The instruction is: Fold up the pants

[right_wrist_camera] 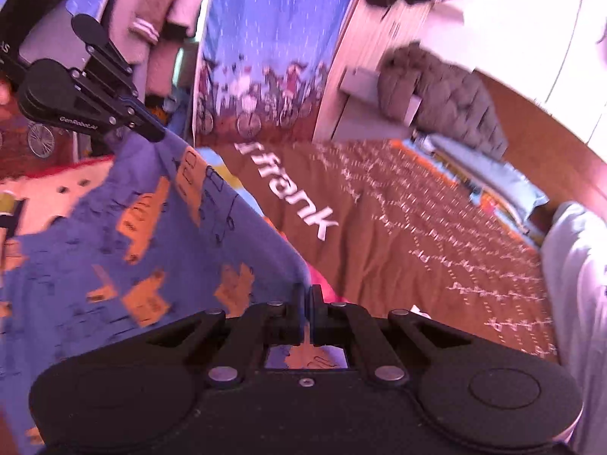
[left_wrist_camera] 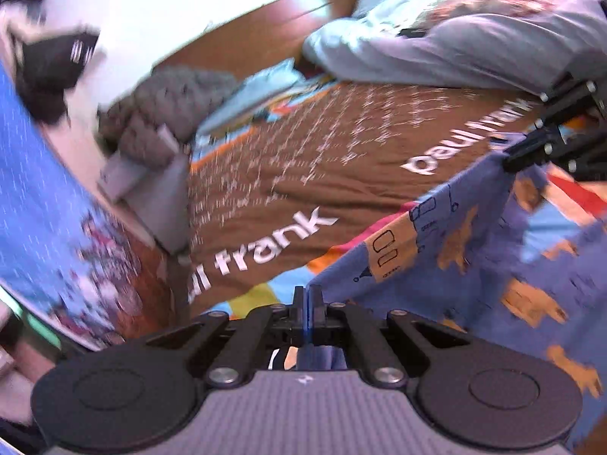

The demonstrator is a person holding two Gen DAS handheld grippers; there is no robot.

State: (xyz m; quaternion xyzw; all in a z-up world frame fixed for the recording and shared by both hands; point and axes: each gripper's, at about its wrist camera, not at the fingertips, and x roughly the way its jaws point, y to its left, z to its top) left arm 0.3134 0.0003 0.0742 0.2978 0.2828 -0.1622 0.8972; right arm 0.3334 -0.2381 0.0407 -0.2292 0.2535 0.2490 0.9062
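The pants [left_wrist_camera: 489, 250] are blue-purple with orange cartoon prints and hang lifted above the bed between both grippers. My left gripper [left_wrist_camera: 308, 295] is shut on one edge of the cloth, which runs off to the right. My right gripper [left_wrist_camera: 510, 163] shows at the right of that view, pinching the far corner. In the right wrist view the pants [right_wrist_camera: 125, 250] spread to the left, my right gripper [right_wrist_camera: 308, 295] is shut on their near edge, and my left gripper [right_wrist_camera: 157, 134] clamps the upper corner.
Below lies a brown bedspread [left_wrist_camera: 303, 174] printed with white lettering. A grey quilted jacket [right_wrist_camera: 451, 94] and a pale duvet [left_wrist_camera: 436, 45] lie at the bed's far end. A blue patterned curtain [right_wrist_camera: 277, 38] hangs beside the bed.
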